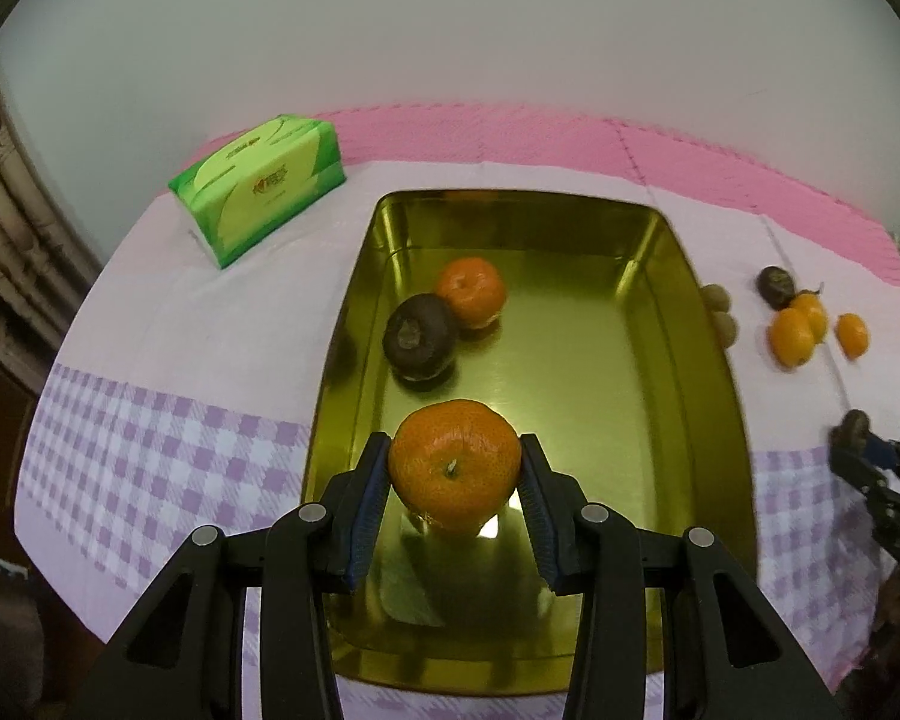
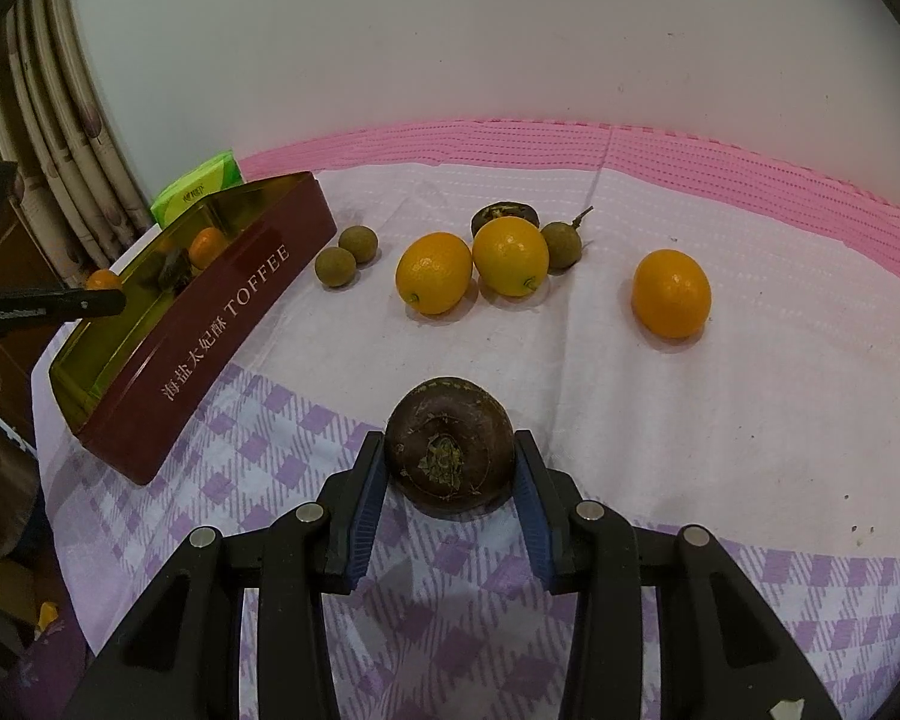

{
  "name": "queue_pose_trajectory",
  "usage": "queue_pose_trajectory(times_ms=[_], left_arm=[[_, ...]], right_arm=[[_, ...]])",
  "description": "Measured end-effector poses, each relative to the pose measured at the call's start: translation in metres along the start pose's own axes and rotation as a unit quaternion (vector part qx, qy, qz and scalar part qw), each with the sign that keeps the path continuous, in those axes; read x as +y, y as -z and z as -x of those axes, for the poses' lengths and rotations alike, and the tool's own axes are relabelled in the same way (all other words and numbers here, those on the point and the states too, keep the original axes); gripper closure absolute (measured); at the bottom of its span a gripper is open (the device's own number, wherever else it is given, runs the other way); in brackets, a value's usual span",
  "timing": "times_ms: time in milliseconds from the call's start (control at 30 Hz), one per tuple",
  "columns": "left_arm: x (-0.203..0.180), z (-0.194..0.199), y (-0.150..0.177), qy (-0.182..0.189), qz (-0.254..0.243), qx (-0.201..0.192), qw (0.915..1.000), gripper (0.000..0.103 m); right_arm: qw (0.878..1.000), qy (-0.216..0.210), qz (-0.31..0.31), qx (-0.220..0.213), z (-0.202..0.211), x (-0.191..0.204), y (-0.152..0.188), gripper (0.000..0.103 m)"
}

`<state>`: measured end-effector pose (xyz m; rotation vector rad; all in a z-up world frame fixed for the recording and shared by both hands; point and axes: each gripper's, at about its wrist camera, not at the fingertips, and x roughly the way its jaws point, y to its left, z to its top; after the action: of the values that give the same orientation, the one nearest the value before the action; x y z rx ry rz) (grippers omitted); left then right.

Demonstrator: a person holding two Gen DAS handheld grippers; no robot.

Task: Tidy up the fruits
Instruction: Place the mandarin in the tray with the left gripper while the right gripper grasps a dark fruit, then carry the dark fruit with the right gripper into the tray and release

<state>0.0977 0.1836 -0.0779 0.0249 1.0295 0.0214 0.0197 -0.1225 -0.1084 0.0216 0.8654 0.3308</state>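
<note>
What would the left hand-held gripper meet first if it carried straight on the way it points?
Probably the gold floor of the tin just beneath the tangerine held by the left hand-held gripper; depth is unclear.

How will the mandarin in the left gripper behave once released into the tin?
The mandarin is round, so it will probably roll on the smooth gold floor of the tin. Its walls should contain it. The peel looks dimpled, so the left gripper pads likely hold well.

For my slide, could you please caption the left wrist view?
Left tool holds a tangerine over the gold tin, which contains two fruits.
</note>
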Motion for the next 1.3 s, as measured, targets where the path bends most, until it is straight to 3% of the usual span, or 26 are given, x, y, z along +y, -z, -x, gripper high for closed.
queue_pose_trajectory(times_ms=[133,700,1000,1300], left_arm=[[0.006,-0.008,-0.002,0.002,0.009,0.005,0.9999,0.060],[-0.009,0.007,-0.013,-0.025,-0.023,-0.035,0.9988,0.059],[-0.019,0.030,-0.012,-0.031,-0.024,-0.042,0.9983,0.059],[-0.030,0.065,0.008,-0.026,-0.011,-0.038,0.9989,0.058]], right_arm=[[1.000,0.000,0.000,0.000,0.000,-0.001,0.000,0.065],[1.000,0.001,0.001,0.001,-0.001,0.000,0.001,0.065],[1.000,0.003,0.003,0.001,-0.001,0.000,0.000,0.065],[1.000,0.014,0.010,0.002,-0.002,0.003,0.000,0.065]])
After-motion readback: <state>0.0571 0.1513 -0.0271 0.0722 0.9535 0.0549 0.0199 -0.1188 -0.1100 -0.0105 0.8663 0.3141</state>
